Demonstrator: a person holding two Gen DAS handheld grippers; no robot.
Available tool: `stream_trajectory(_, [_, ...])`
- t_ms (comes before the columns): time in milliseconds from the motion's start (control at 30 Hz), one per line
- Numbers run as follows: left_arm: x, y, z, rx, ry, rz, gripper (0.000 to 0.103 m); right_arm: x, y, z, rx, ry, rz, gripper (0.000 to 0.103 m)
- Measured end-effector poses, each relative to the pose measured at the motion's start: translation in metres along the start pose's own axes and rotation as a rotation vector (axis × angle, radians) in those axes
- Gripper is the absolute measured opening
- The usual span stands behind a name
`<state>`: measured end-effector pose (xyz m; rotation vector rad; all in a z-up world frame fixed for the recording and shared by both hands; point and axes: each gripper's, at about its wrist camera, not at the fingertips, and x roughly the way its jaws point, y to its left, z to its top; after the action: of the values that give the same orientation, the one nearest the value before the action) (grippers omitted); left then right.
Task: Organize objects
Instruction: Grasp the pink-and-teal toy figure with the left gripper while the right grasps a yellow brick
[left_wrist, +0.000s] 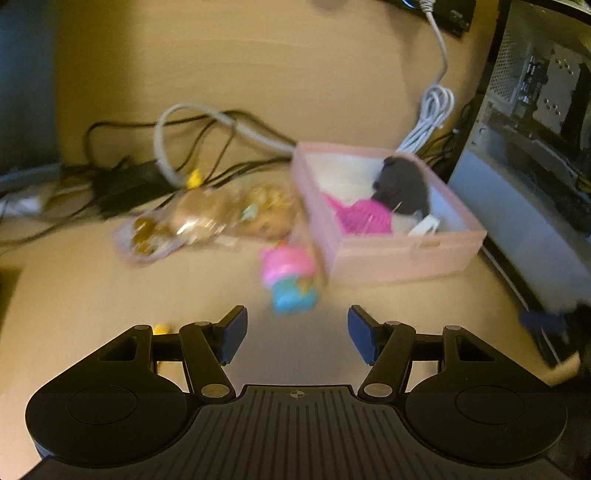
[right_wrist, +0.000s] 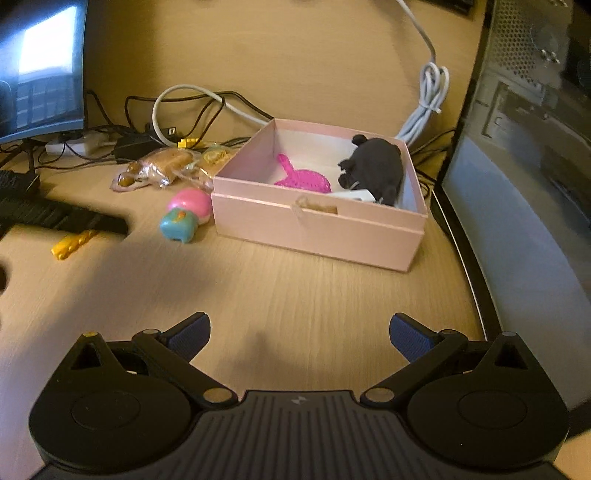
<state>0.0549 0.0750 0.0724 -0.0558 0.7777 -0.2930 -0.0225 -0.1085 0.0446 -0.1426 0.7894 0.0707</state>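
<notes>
A: Any writing legible?
B: None. The pink box (right_wrist: 317, 229) sits on the surface (right_wrist: 295, 295), holding a dark plush (right_wrist: 376, 166) and a pink scoop (right_wrist: 303, 179).
A: Differences?
B: Only the right view shows the monitor (right_wrist: 40, 66). Left tongs (left_wrist: 297, 332) and right tongs (right_wrist: 299, 336) gape, holding nothing.

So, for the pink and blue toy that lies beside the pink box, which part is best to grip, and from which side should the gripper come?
Probably the rounded pink upper half of the pink and blue toy, closing from above across its narrower width. It lies tipped on the desk, close to the pink box on one side, so a top approach avoids the wall. The open left gripper is nearest.
</notes>
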Motion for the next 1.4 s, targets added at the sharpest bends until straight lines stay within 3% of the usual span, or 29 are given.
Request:
stream_trajectory(333, [0.083,-0.004,0.03,0.0,0.094,0.044,0.065,-0.008,-0.017,-0.017,0.045,0.038,-0.056,0.103])
stream_trajectory(433, [0.085,-0.005,0.026,0.035,0.093,0.054,0.053,-0.006,-0.02,-0.02,0.048,0.053,-0.063,0.103])
stream_trajectory(700, [0.026,0.024,0.003,-0.066,0.075,0.005,0.049,0.002,0.002,0.003,0.011,0.017,-0.015,0.103])
stream_trajectory(933, [-0.047,0.078,-0.028,-0.097,0.047,0.07,0.049,0.03,0.055,0.091,-0.002,-0.073,0.142,0.102])
stream_trajectory(1000, [-0.063,0.097,-0.033,-0.118,0.037,0.092,0.049,0.045,0.071,0.124,0.012,-0.078,0.189,0.092])
stream_trajectory(1067, [-0.077,0.117,-0.039,-0.148,0.028,0.119,0.049,0.066,0.088,0.157,0.03,-0.054,0.224,0.065])
stream_trajectory(1167, [-0.094,0.145,-0.047,-0.209,0.015,0.146,0.049,0.102,0.105,0.196,0.061,-0.002,0.221,0.039])
stream_trajectory(1267, [-0.103,0.164,-0.054,-0.254,0.01,0.154,0.049,0.132,0.112,0.223,0.117,0.025,0.224,0.029])
stream_trajectory(1400, [-0.106,0.178,-0.062,-0.306,0.015,0.162,0.049,0.182,0.121,0.244,0.147,0.109,0.24,0.028])
